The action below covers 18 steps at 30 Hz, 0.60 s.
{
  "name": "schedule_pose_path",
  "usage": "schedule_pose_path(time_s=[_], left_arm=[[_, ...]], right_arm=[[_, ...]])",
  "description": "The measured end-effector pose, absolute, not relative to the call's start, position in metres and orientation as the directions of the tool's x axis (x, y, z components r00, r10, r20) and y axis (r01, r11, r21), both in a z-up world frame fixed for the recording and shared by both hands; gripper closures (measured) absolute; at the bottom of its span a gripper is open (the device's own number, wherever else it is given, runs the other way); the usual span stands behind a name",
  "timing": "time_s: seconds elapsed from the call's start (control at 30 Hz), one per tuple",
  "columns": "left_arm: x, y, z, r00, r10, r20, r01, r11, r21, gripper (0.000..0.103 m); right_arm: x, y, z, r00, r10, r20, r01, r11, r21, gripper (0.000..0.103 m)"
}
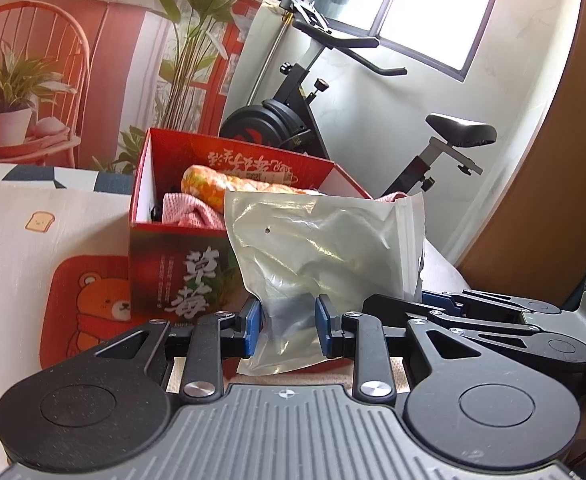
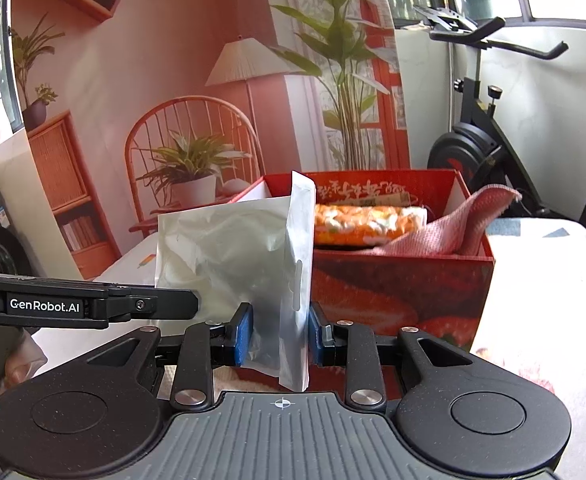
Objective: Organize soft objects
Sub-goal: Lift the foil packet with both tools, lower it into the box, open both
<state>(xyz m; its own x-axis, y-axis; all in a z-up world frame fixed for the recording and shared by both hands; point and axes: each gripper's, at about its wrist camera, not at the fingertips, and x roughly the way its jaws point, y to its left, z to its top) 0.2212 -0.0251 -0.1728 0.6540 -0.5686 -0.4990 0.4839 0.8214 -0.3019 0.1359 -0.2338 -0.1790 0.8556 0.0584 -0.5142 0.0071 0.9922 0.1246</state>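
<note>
Through the left wrist camera we see our left hand-held gripper (image 1: 287,328) nearly closed, its blue pads clamping the lower part of a translucent plastic pouch (image 1: 325,248) held upright just before a red strawberry box (image 1: 181,264). The box holds an orange patterned roll (image 1: 213,186) and a pink cloth (image 1: 189,212).

Through the right wrist camera, our right hand-held gripper (image 2: 279,334) pinches the same pouch (image 2: 229,248) by its sealed edge, the box (image 2: 405,292) right behind it.
</note>
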Motion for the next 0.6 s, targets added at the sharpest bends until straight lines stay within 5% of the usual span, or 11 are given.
schedule_pose_path(time_s=[0.6], left_arm=[[0.246,-0.034,-0.160,0.661,-0.571,-0.487,0.495,0.820,-0.288,0.073]], right_arm=[[0.172,-0.249,-0.163,0.861,0.054,-0.506,-0.002,0.995,0.102,0.077]])
